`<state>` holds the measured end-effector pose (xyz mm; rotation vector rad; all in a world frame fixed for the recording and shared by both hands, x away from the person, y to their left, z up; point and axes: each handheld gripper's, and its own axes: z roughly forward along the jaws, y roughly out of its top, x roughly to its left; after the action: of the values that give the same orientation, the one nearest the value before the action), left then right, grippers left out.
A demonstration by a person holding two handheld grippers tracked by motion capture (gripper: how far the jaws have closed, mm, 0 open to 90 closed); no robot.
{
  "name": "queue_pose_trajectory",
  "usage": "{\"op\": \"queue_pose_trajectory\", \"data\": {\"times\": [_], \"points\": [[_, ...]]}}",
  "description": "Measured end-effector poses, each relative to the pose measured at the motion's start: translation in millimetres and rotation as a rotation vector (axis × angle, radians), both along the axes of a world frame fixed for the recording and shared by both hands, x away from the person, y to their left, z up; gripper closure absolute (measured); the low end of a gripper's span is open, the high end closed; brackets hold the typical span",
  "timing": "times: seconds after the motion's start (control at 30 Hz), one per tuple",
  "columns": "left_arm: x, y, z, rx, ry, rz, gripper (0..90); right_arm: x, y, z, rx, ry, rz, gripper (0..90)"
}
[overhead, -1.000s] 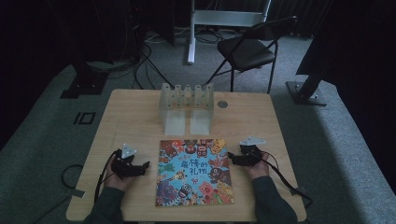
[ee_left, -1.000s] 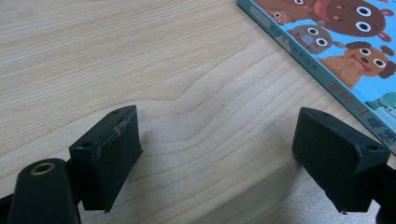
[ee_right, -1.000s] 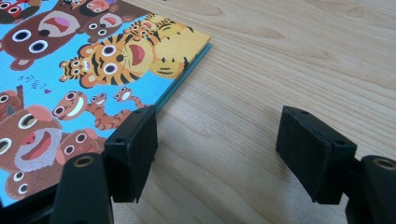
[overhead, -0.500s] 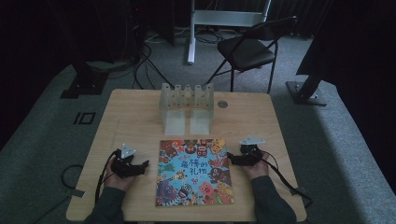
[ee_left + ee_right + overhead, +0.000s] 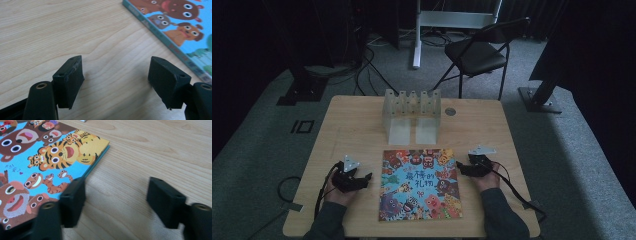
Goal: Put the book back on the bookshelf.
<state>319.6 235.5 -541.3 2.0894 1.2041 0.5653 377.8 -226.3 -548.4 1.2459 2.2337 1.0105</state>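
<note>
Flat on the near middle of the wooden table [image 5: 357,125] lies a picture book [image 5: 421,184], between my left gripper [image 5: 365,178] and right gripper [image 5: 460,168]. Both have just been closing, jaws apart, grasping nothing. It looks thin, stiff, smooth; I'd pinch an edge.

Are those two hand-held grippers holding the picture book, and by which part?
Nothing is held. The left hand-held gripper and right hand-held gripper are open over bare table, beside the book.

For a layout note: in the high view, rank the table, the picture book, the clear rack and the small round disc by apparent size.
1. table
2. picture book
3. clear rack, though it sits farther from the camera
4. small round disc
</note>
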Motion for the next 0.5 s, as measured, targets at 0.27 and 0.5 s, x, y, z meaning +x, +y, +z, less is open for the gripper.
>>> {"op": "queue_pose_trajectory", "data": {"times": [0.27,0.5], "points": [[-9.2,-8.9,12.1,-0.028,-0.039,-0.047,28.1,-1.7,6.0,12.5,0.028,0.000,0.043,39.8],[-21.4,-26.8,17.6,-0.004,-0.065,-0.106,25.8,1.9,13.9,33.1,0.052,-0.043,0.080,39.5]]}}
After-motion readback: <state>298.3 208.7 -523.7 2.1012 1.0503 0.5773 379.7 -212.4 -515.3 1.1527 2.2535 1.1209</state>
